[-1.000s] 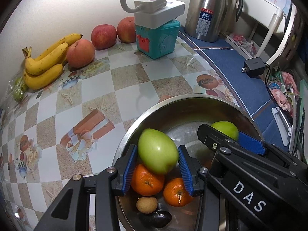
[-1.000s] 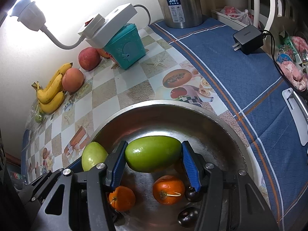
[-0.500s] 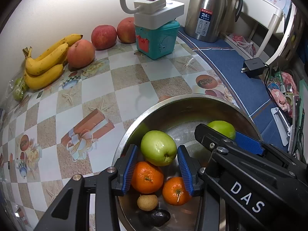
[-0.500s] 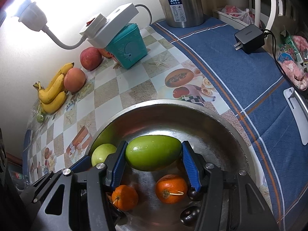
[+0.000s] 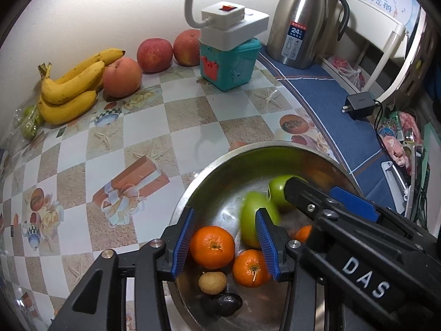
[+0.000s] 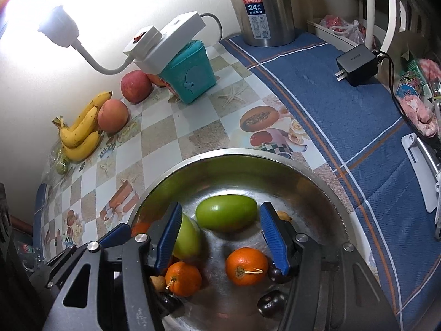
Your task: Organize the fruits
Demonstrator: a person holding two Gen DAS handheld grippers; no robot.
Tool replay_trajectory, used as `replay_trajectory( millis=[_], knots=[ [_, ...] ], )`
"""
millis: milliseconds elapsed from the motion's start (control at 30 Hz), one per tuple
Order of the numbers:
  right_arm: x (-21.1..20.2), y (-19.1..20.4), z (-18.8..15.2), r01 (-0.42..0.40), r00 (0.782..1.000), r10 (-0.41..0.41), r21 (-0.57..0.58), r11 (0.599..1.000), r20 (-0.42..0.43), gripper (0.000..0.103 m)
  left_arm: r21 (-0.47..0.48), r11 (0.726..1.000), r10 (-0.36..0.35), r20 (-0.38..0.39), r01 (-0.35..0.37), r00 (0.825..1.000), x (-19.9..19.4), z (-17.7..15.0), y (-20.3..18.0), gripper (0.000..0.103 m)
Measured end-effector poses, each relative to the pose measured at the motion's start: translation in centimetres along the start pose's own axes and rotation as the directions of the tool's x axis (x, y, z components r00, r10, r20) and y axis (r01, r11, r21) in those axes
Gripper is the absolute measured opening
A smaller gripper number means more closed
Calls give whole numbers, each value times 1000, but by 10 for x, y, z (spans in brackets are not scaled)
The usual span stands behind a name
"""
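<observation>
1. Both tongs hang over a steel bowl (image 6: 325, 182) near the front edge of the tabletop (image 5: 154, 121), pointing down into it.
2. Left tongs (image 5: 224, 244): jaws have just opened wider & stand apart, gripping nothing. A sec ago a green apple (image 5: 255, 220) sat between the pads; now it's loose in the bowl, motion-blurred, beyond the right-hand pad.
3. Right tongs (image 6: 220, 238): jaws apart, pads clear of the green mango (image 6: 226, 216), which earlier was pinched between them & now lies on the bowl floor, touching the apple.
4. Also in the bowl: two oranges (image 5: 212, 247), a small brown fruit, a few dark ones.
5. Meaning: both green fruits look delivered.
6. Left to sort, by my guess: bananas (image 5: 71, 88), a peach & two red apples (image 5: 154, 54) along the tabletop's back edge by the wall.
</observation>
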State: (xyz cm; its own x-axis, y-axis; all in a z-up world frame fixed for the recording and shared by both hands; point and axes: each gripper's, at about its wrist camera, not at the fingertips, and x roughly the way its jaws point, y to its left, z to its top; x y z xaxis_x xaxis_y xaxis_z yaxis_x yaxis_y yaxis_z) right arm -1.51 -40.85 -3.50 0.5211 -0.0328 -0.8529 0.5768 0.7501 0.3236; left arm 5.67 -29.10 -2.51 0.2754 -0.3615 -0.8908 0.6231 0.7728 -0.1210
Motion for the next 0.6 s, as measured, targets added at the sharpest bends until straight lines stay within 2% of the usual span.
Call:
replay_trajectory(
  millis=[233, 367, 600],
  knots=[
    [-6, -5, 2, -1, 1000, 1, 20, 1000, 12, 60, -39, 999, -2, -4, 1, 1000, -8, 4, 13, 55],
    [-8, -9, 2, -1, 1000, 1, 37, 999, 15, 60, -92, 996, 1, -6, -2, 1000, -13, 5, 28, 55],
    [-6, -7, 1, 4, 1000, -4, 32, 999, 1, 60, -195, 979, 62, -24, -65, 998, -13, 4, 55, 62]
  ],
)
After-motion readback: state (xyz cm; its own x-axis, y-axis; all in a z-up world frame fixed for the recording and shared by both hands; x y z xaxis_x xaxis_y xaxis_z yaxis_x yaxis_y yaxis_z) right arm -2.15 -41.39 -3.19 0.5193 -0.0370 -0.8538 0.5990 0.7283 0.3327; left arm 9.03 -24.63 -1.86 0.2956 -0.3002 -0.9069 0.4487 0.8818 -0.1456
